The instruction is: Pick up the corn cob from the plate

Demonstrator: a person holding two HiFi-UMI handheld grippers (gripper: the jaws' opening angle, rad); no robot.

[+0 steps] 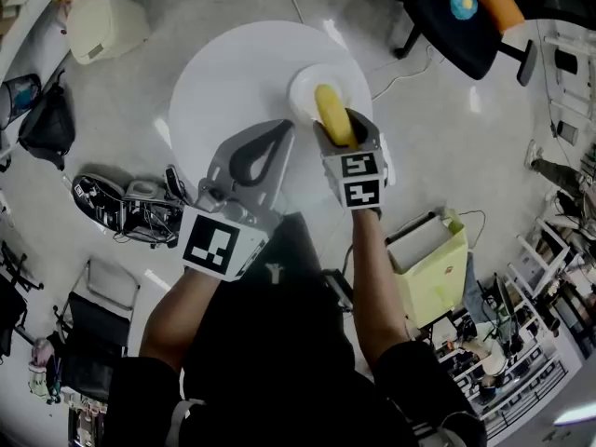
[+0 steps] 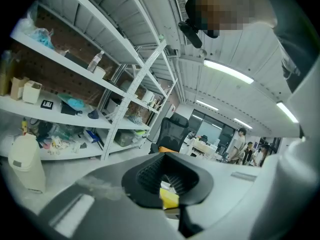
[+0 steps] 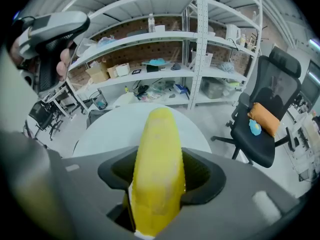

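Note:
The yellow corn cob (image 1: 333, 112) is held above the white plate (image 1: 305, 84) on the round white table (image 1: 223, 91). My right gripper (image 1: 346, 138) is shut on the cob. In the right gripper view the corn cob (image 3: 157, 149) stands lengthwise between the dark pads (image 3: 201, 176) of the right gripper (image 3: 159, 176) and sticks out past them. My left gripper (image 1: 265, 147) hovers just left of the plate, shut and empty, its jaws forming a closed loop. In its own view the left gripper (image 2: 167, 164) points out towards the shelves.
A black office chair (image 1: 456, 12) with an orange cushion stands behind the table on the right. A yellow box (image 1: 433, 268) sits on the floor at the right, a cream bin (image 1: 102, 21) at the far left, and bags and gear (image 1: 130, 208) near left. Metal shelves (image 3: 165, 39) line the wall.

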